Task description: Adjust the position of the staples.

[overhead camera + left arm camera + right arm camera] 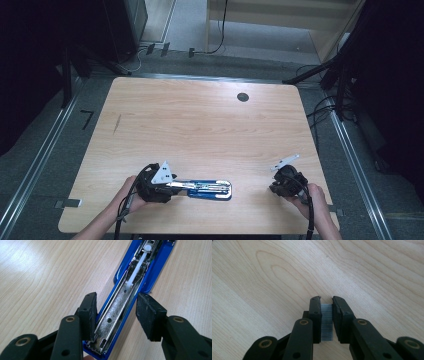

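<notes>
The stapler (207, 189) lies open near the tabletop's (200, 125) front edge, straddled by the left gripper's (116, 312) half-open jaws, while the right gripper (327, 301), well right of the stapler, pinches a staple strip (327, 322) that could snap or misalign during loading.

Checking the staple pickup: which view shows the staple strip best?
Right gripper view: the staple strip sits close up between the right gripper's pads, which press its sides. In the high view it is too small to make out at that gripper.
</notes>
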`<state>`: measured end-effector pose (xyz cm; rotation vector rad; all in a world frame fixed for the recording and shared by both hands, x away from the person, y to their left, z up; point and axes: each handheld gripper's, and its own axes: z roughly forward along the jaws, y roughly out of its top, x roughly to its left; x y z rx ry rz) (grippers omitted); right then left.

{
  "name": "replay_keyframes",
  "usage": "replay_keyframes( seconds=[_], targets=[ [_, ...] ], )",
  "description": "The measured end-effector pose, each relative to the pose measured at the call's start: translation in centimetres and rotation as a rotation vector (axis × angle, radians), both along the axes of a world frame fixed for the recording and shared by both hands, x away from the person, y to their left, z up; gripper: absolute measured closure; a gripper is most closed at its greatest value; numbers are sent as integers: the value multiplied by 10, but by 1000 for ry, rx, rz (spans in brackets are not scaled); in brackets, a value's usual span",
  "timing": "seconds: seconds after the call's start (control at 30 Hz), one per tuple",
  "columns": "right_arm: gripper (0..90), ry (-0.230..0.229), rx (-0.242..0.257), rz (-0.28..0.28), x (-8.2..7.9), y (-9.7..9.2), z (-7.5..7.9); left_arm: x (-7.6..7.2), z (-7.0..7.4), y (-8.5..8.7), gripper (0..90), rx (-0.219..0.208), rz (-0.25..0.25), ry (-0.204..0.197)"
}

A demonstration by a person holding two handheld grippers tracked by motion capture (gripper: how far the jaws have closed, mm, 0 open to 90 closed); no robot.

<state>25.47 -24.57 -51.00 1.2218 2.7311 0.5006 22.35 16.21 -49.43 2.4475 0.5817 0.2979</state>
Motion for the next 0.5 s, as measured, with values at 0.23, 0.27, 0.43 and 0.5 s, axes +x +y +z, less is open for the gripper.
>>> replay_keyframes(
  seconds=[0.23, 0.27, 0.43, 0.5],
  targets=[
    [791, -11, 35, 0, 0, -2, 6, 0, 0, -1, 533, -2, 2, 1],
    [791, -16, 39, 3, 0, -2, 7, 0, 0, -1, 533, -3, 1, 1],
    [791, -31, 59, 17, -1, 2, 10, 1, 0, -1, 532, -3, -2, 2],
    [791, -35, 61, 31, -2, 5, 11, 1, 0, -1, 532, -1, -2, 2]
  ],
)
